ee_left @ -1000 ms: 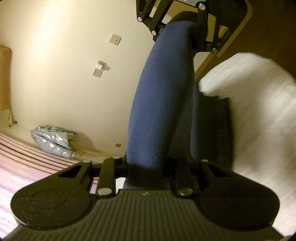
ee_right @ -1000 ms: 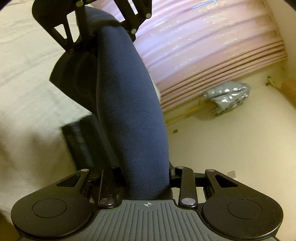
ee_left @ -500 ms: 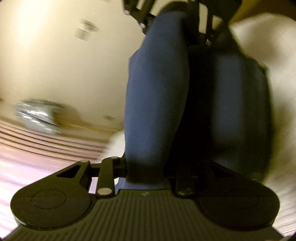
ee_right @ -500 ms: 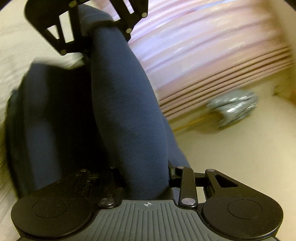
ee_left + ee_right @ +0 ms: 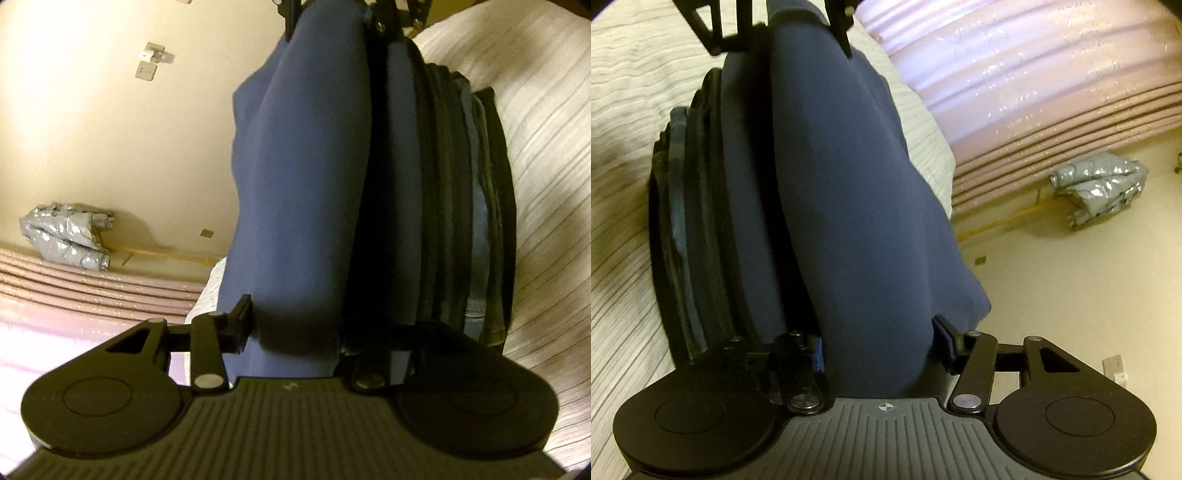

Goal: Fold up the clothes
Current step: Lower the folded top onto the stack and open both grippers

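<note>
A folded navy blue garment (image 5: 306, 184) stretches between my two grippers, which face each other. It lies against a stack of folded dark clothes (image 5: 454, 206) on the white striped bedspread (image 5: 546, 155). My left gripper (image 5: 295, 339) has its jaws spread wide around one end of the garment. My right gripper (image 5: 879, 347) has its jaws spread around the other end (image 5: 849, 184). The stack (image 5: 687, 221) sits to the left in the right wrist view. The opposite gripper shows at the top of each view.
A pink mattress edge (image 5: 1034, 92) runs beside the bed. A crumpled silver jacket (image 5: 1097, 188) lies on the cream floor (image 5: 1071, 288); it also shows in the left wrist view (image 5: 66, 236). Wall sockets (image 5: 147, 62) sit beyond.
Both grippers carried the navy garment down onto the clothes stack on the bed. Both sets of jaws have opened from a tight pinch to a wide spread.
</note>
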Available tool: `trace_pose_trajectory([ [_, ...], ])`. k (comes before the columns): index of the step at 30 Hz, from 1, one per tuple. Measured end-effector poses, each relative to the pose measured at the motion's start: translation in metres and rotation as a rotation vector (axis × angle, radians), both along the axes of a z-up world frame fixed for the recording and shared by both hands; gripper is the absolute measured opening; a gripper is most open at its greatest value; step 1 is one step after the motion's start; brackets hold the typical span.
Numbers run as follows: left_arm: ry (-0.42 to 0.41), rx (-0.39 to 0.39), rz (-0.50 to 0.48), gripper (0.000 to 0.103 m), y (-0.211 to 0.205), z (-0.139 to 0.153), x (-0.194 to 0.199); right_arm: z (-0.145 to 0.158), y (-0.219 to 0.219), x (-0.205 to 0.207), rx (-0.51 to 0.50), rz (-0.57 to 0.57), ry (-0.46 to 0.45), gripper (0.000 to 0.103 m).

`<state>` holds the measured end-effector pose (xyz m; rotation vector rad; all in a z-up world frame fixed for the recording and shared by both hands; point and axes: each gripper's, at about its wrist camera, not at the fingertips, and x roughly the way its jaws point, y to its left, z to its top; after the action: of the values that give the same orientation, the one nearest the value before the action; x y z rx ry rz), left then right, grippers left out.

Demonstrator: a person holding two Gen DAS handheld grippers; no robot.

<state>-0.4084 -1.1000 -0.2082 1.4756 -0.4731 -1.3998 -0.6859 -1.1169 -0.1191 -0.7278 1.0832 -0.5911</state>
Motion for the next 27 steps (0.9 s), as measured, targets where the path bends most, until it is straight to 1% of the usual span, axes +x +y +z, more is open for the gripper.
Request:
trace_pose_trajectory([
  [2, 0.003, 0.004, 0.004, 0.04, -0.001, -0.007, 0.0, -0.006, 0.0, -0.001, 0.01, -0.003, -0.006, 0.054],
  [5, -0.007, -0.003, 0.015, 0.041, -0.001, -0.005, 0.001, -0.006, -0.001, -0.002, 0.05, -0.023, -0.038, 0.054],
  [6, -0.01, -0.01, 0.034, 0.041, -0.002, -0.002, 0.003, -0.003, -0.001, -0.003, 0.061, -0.032, -0.052, 0.051],
  [8, 0.002, -0.001, 0.102, 0.041, -0.006, -0.003, 0.01, 0.006, -0.001, -0.005, 0.056, -0.048, -0.063, 0.051],
  [9, 0.004, 0.01, 0.127, 0.039, -0.008, -0.006, 0.014, 0.005, -0.001, -0.006, 0.06, -0.062, -0.068, 0.051],
  [11, -0.013, 0.029, 0.126, 0.037, -0.005, -0.011, 0.016, -0.002, -0.001, -0.008, 0.073, -0.067, -0.048, 0.051],
  [14, -0.02, 0.036, 0.137, 0.036, 0.005, -0.006, 0.017, -0.01, 0.01, -0.007, 0.029, -0.049, -0.017, 0.051],
  [17, -0.016, 0.049, 0.189, 0.037, 0.018, -0.001, 0.025, -0.006, 0.017, -0.006, 0.028, -0.063, -0.016, 0.052],
  [20, 0.0, 0.056, 0.239, 0.037, 0.035, 0.001, 0.03, -0.007, 0.022, -0.005, 0.004, -0.07, 0.008, 0.053],
  [22, -0.004, 0.042, 0.243, 0.038, 0.047, 0.003, 0.028, -0.004, 0.027, -0.005, -0.005, -0.087, 0.004, 0.055],
  [23, -0.005, 0.035, 0.242, 0.038, 0.052, 0.006, 0.026, -0.003, 0.029, -0.004, -0.006, -0.099, -0.008, 0.061],
  [24, -0.002, 0.03, 0.237, 0.041, 0.056, 0.008, 0.023, 0.0, 0.032, -0.004, -0.008, -0.111, -0.028, 0.071],
  [25, -0.001, 0.022, 0.225, 0.044, 0.06, 0.009, 0.021, 0.004, 0.035, -0.004, -0.009, -0.117, -0.052, 0.075],
  [27, -0.005, 0.004, 0.191, 0.045, 0.064, 0.007, 0.017, 0.012, 0.041, -0.002, -0.006, -0.118, -0.089, 0.076],
])
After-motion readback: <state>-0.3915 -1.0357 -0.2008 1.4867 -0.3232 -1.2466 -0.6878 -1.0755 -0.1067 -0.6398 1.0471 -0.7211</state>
